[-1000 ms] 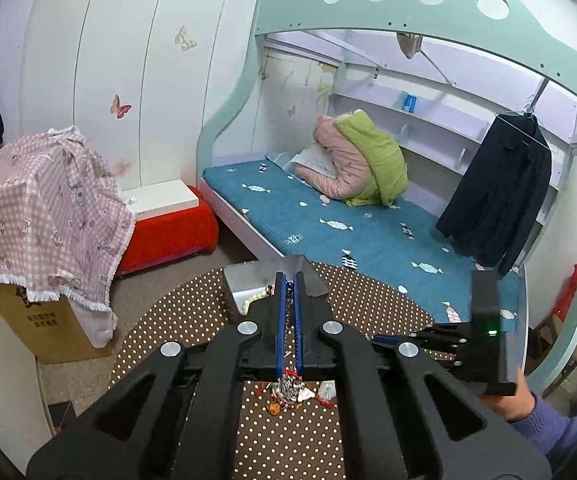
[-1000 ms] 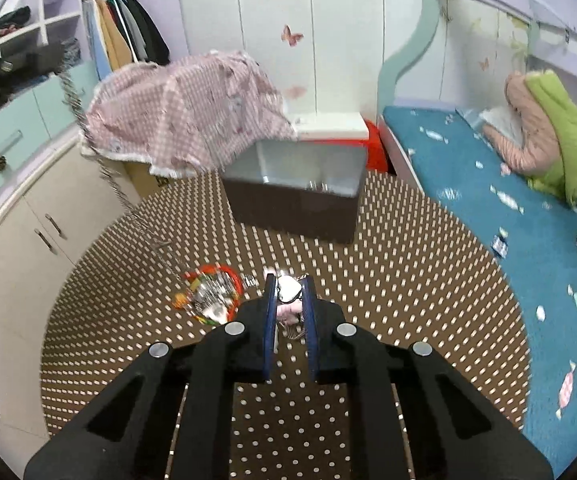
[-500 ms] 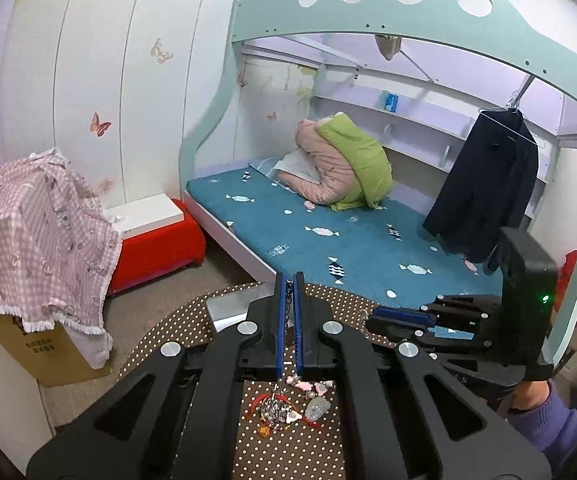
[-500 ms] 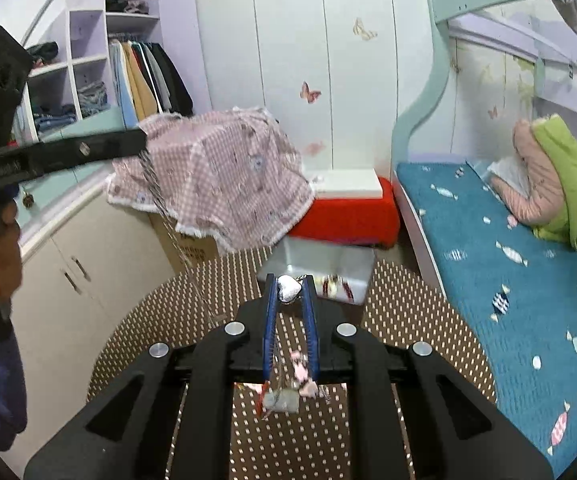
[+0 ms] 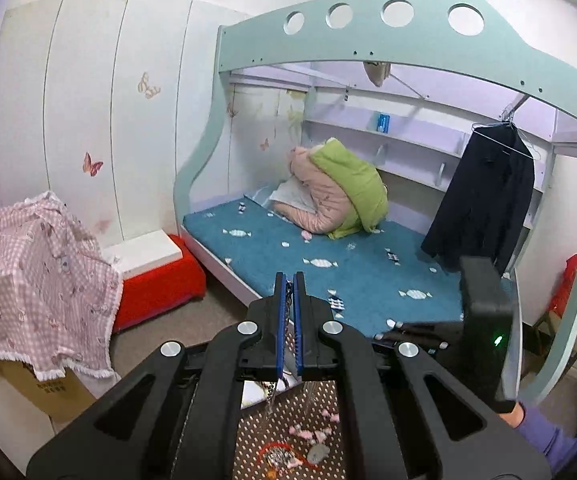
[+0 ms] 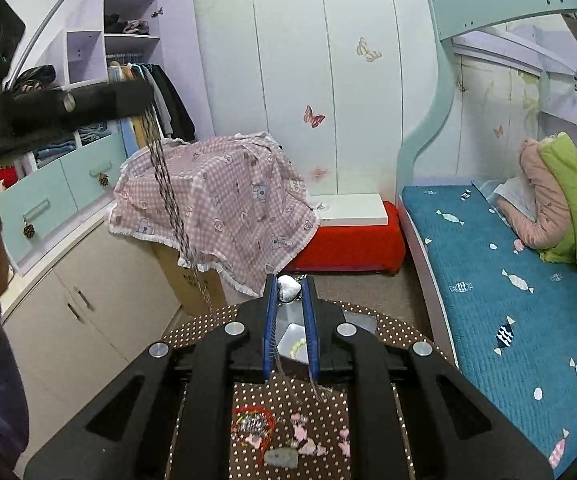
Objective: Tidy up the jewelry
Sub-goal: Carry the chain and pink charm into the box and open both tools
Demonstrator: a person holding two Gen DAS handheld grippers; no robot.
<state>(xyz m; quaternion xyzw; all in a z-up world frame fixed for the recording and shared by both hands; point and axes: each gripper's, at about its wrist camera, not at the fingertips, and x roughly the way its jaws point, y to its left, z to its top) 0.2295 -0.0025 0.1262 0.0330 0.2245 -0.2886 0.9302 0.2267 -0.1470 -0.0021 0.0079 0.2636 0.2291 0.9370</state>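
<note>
Left fingers (image 5: 289,280) clench a thin chain (image 6: 168,192) hanging toward the dotted tabletop (image 6: 328,400); right fingers (image 6: 289,284) grasp a silver heart pendant (image 6: 288,288) above loose jewelry (image 6: 272,436)

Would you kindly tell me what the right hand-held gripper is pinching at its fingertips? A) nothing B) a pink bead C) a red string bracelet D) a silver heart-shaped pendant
D: in the right wrist view, the right hand-held gripper is shut on a silver heart-shaped pendant, with its chain hanging below.
</note>
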